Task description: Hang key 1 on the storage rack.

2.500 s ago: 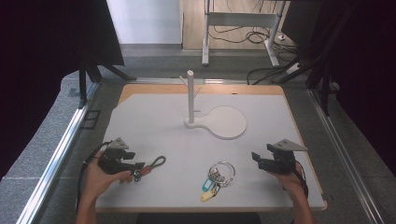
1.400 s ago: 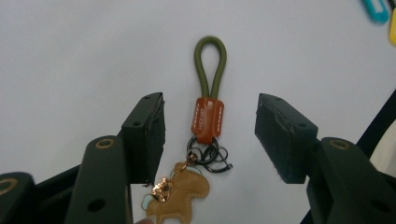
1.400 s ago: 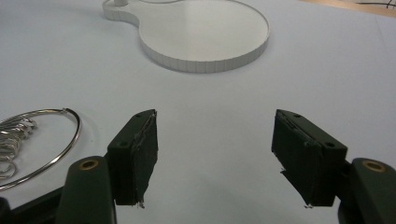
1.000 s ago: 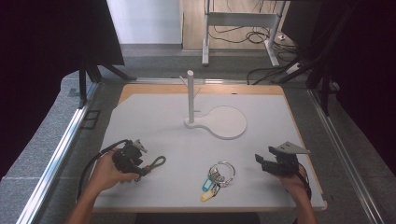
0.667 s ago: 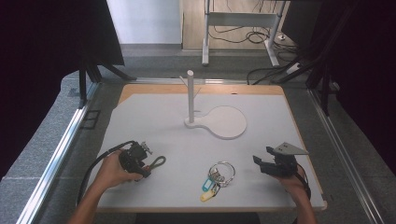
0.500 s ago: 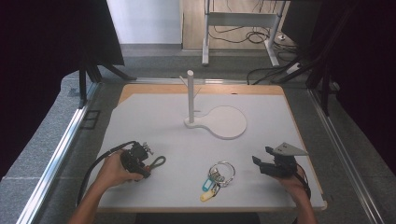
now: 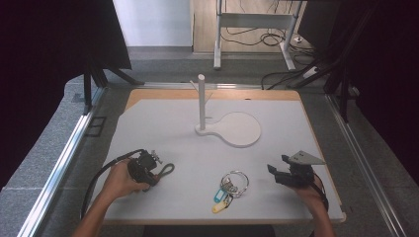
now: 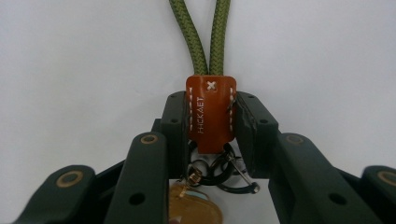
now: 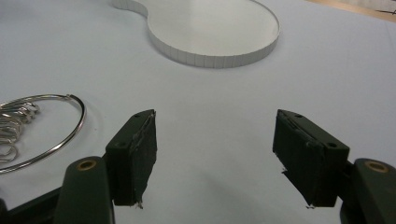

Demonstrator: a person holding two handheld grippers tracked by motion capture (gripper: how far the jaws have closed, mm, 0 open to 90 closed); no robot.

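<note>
- Small rust-brown leather tab with white stitching, at the middle of the left gripper view: the word "HICKAET", as far as it can be read, stamped in pale capitals, running sideways along the tab's left edge.
- On the same tab, near its top edge: a small white cross-shaped stitch like an "x".
- The tab joins the two strands of an olive-green braided cord, which bears no lettering.

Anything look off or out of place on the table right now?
Nothing stands out. The left claw grips the green cord keychain squarely by its brown leather tab. The right claw is open above bare table. The key ring bunch lies flat, and the white peg stand is upright.
</note>
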